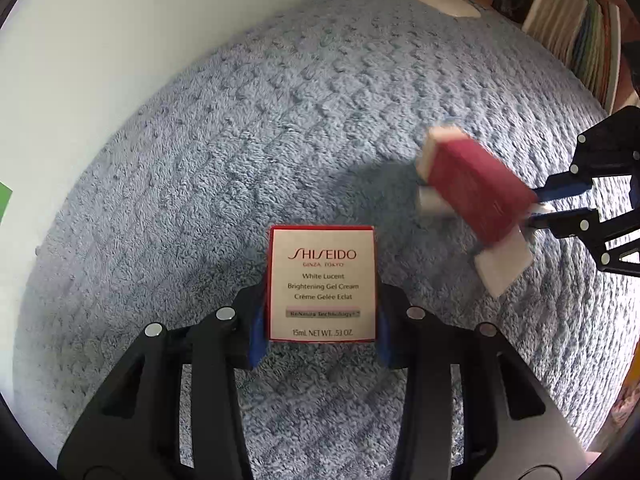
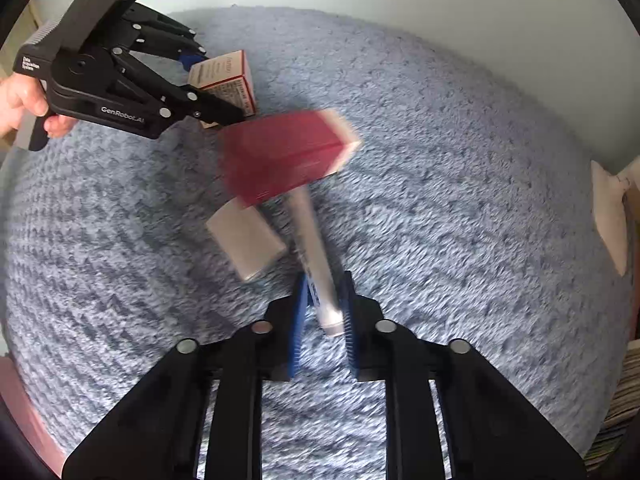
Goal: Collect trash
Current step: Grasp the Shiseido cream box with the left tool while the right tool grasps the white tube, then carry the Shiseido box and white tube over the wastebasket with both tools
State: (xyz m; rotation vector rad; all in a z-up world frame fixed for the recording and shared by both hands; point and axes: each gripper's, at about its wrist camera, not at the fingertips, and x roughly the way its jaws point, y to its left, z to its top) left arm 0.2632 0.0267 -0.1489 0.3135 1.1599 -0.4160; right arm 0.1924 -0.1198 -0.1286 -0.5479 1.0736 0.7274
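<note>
Left gripper [image 1: 322, 316] clamps the Shiseido box [image 1: 322, 284]; right gripper [image 2: 322, 316] pinches a white tube [image 2: 316, 256]. Lift both straight, keeping the red carton [image 2: 280, 160] ahead undisturbed.

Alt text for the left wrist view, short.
The left gripper clamps a small white, red-edged Shiseido box above a blue-grey fuzzy rug. At right, the right gripper holds blurred red-and-white packaging.

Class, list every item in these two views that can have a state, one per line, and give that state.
Left gripper: shut on the Shiseido box.
Shiseido box: closed, held upright.
Right gripper: shut on the white tube.
White tube: gripped.
Red box: blurred.
White box: lying on the blue rug.
</note>
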